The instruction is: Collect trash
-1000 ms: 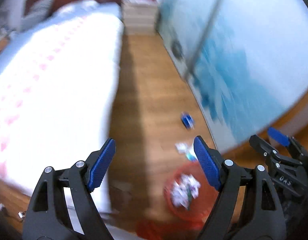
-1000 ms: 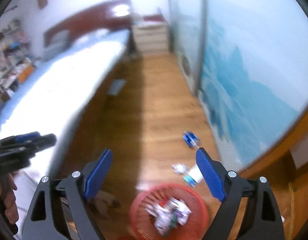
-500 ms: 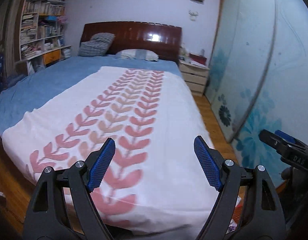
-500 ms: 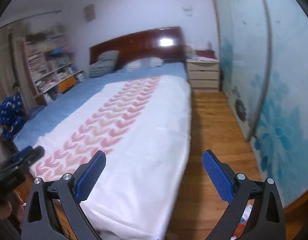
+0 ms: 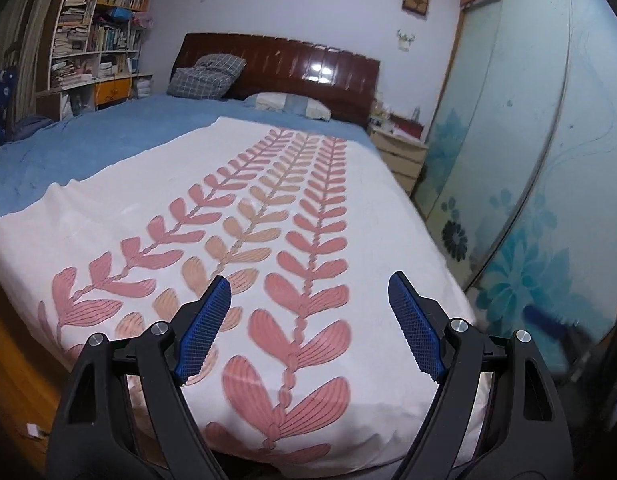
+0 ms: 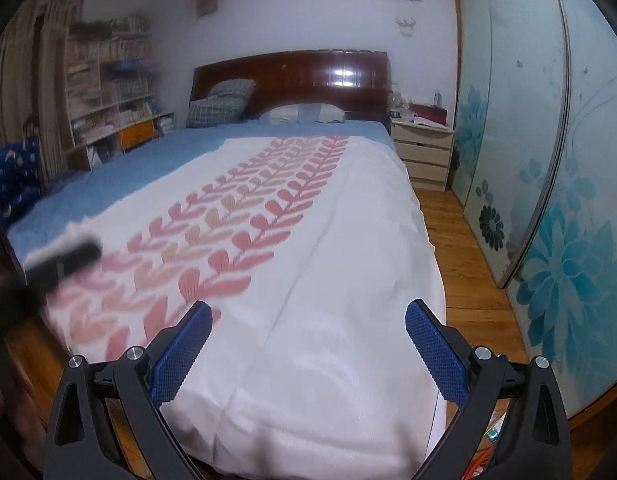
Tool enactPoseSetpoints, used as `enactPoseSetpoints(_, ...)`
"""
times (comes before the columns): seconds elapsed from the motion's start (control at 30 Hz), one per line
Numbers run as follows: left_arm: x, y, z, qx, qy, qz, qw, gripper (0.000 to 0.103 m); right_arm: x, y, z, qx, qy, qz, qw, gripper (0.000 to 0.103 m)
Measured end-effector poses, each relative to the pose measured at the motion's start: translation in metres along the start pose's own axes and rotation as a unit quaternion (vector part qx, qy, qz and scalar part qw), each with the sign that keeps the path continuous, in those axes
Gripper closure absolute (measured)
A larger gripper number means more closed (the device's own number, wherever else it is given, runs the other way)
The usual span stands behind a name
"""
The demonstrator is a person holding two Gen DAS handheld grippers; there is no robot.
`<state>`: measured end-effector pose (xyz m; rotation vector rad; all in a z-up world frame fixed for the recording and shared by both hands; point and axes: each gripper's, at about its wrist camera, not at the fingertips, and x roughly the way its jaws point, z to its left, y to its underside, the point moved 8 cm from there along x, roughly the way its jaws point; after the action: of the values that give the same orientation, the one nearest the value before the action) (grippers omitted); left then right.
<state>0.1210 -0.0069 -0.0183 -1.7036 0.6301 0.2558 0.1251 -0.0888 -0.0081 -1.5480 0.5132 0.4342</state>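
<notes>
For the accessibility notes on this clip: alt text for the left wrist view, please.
The open, empty left hand-held gripper points over a bed under a white cover with pink leaf rows. Behind stand a dark headboard, bookshelf and nightstand; floral sliding doors line the right.

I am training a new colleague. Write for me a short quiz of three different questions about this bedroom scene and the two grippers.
1. True or false: the left gripper holds a piece of trash.
2. What lies on the bed over the blue sheet? A) a white blanket with a pink leaf pattern B) a green towel C) a pile of books
3. Fill in: the nightstand stands between the bed and the sliding ____.

Key: 1 false, both the left and the right gripper are open and empty; 2 A; 3 doors.
</notes>
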Motion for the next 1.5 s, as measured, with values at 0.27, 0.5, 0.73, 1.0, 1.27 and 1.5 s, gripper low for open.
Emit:
enactPoseSetpoints(0.27,0.016,0.015,-0.004,0.002,-0.005,0.021,0.9998,0.022,-0.003,0.003,-0.009,0.008,-0.007,-0.007,1.000,0.007)
enactPoseSetpoints(0.5,0.018,0.024,0.008,-0.020,-0.017,0.035,0.9991,0.022,0.001,0.004,-0.016,0.016,-0.008,0.001,1.000,0.007)
enactPoseSetpoints(0.73,0.019,0.027,0.010,-0.019,-0.017,0.041,0.9988,0.022,0.002,0.005,-0.016,0.015,-0.003,0.003,1.000,0.007)
enactPoseSetpoints(1.0,0.017,0.025,0.009,-0.015,-0.027,0.043,0.9986,0.021,0.002,0.003,-0.016,0.013,0.000,0.004,1.000,0.007)
enactPoseSetpoints(1.27,0.013,0.020,0.004,0.011,-0.058,0.029,0.9978,0.006,-0.001,0.001,-0.013,-0.001,0.004,-0.005,1.000,0.007)
enactPoseSetpoints(1.5,0.015,0.021,0.008,-0.010,-0.046,0.034,0.9983,0.006,0.000,0.001,-0.014,0.005,0.002,0.001,1.000,0.007)
